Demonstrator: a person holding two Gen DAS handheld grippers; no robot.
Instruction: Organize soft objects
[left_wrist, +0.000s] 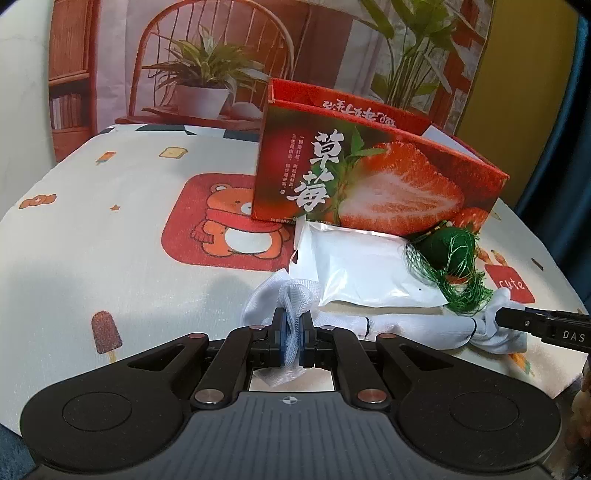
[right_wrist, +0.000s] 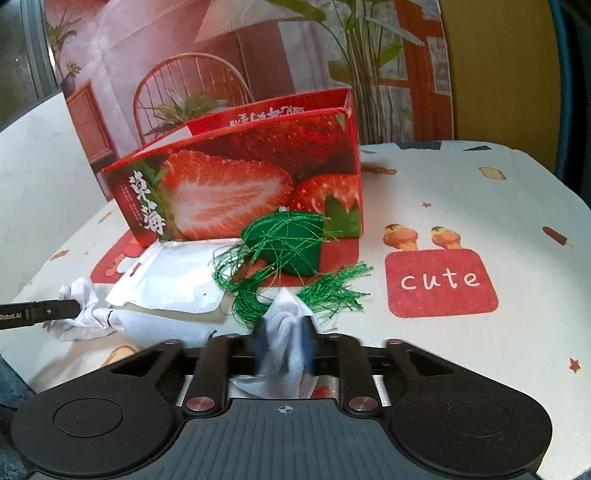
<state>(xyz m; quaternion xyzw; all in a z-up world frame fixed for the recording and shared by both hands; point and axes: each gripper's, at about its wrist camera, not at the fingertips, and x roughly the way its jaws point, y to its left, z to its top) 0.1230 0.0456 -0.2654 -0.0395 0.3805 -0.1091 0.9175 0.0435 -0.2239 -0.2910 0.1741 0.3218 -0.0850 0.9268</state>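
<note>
Two tools grip one white sock (left_wrist: 388, 328) that lies stretched across the near edge of the bench (left_wrist: 110, 240). In the left wrist view, the left tool (left_wrist: 292, 334) is clamped tight on the sock's mesh cuff end, the fabric pinched between its blue pads. In the right wrist view, the right tool (right_wrist: 284, 347) has the sock's other bunched end between its blue pads, which are blurred; the jaws stand a little apart with cloth filling the gap, and whether they press on it I cannot tell. A white flat pouch (left_wrist: 365, 262) rests partly on the sock's middle, just in front of a red strawberry box (left_wrist: 369, 181) that stands open-topped on the bench. Beside the pouch, touching the box front, sits a green tasselled ornament (right_wrist: 291, 251), its loose green threads spilling toward the sock. The cloth on the bench carries a bear print (left_wrist: 236, 225) and a red "cute" patch (right_wrist: 439, 282)
</note>
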